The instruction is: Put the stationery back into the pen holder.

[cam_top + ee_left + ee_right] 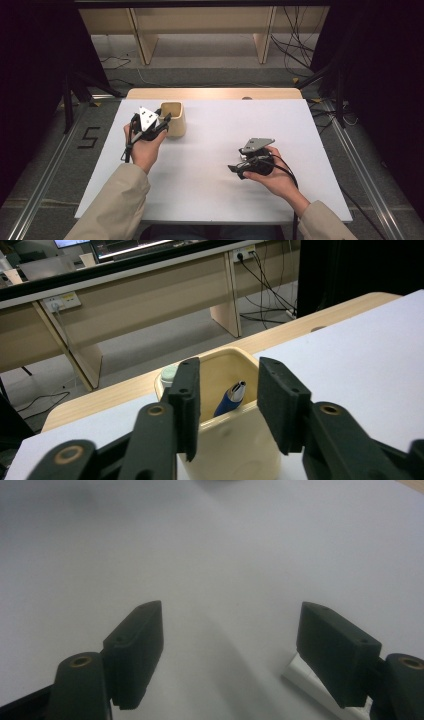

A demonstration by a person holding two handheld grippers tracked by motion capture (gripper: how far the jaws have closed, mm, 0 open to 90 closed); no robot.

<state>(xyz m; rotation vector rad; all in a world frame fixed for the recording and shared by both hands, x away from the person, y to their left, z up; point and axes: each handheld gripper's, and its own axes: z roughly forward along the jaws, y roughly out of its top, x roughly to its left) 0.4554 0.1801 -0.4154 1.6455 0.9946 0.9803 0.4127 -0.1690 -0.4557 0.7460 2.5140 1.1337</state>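
A: How far is the work judged to be?

B: The blue pen is seen inside the cream cup, upper left of the desk. The left tool is spread, nothing pinched.

A: And the right tool?

B: Spread, idle, lower right.

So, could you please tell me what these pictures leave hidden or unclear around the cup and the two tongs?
- Pen: left gripper view, its lower part is hidden by the cup wall.
- Pale green thing: left gripper view, mostly behind the left tongs and the cup rim; what it is stays unclear.
- White item: right gripper view, half covered by the right tongs; unidentifiable.
- Cup inside: high view, too small to show any contents.
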